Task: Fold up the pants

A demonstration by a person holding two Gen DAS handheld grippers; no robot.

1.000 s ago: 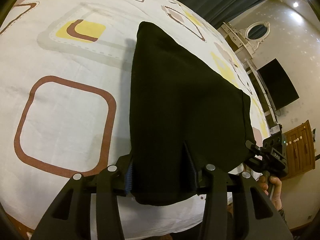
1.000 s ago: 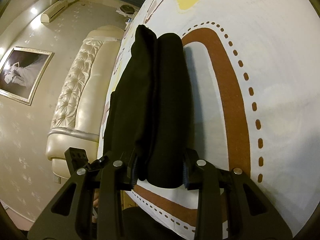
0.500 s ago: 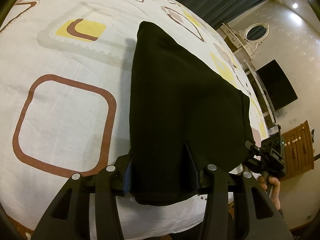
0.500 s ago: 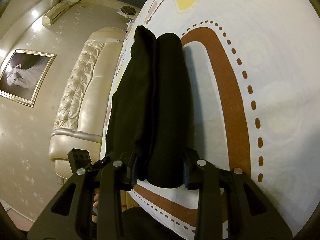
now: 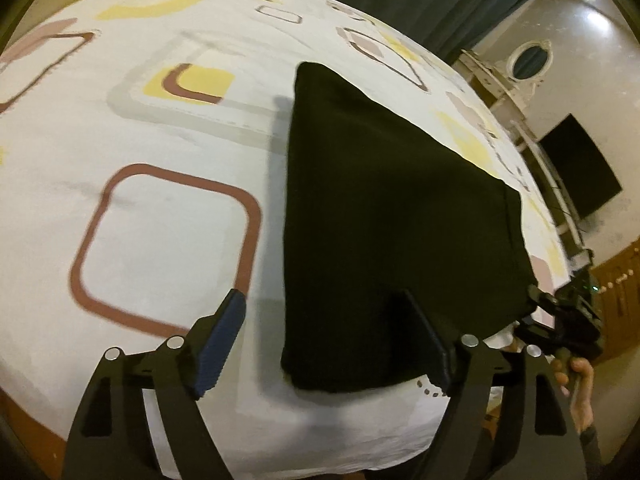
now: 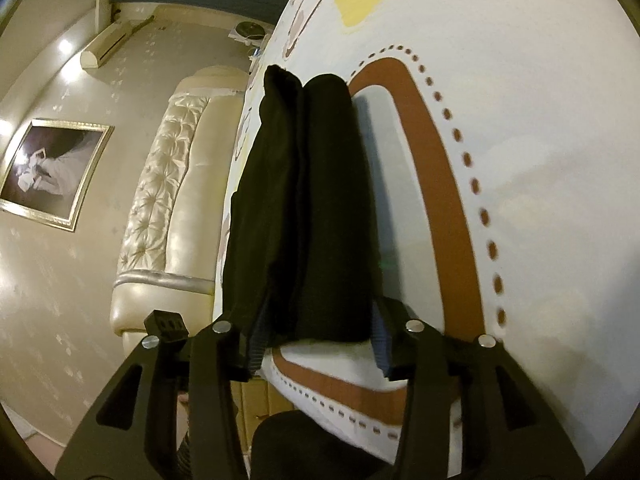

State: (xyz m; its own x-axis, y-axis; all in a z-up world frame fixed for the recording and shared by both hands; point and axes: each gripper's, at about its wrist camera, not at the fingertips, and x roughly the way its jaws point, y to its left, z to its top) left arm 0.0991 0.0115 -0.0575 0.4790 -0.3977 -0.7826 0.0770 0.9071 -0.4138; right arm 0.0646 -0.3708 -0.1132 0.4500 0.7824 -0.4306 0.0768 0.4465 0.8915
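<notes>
The folded black pants (image 5: pixel 392 216) lie flat on the patterned bedsheet (image 5: pixel 160 216), near the bed's front edge. Soft and limp, they look light; any further fold is best taken at a thick corner. The left gripper (image 5: pixel 332 340) has just opened, straddling the near corner, pads clear. The right gripper (image 6: pixel 316 344) has also been opening, loosely flanking the stacked edge.

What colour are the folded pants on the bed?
Black; the pants show best in the left wrist view.
</notes>
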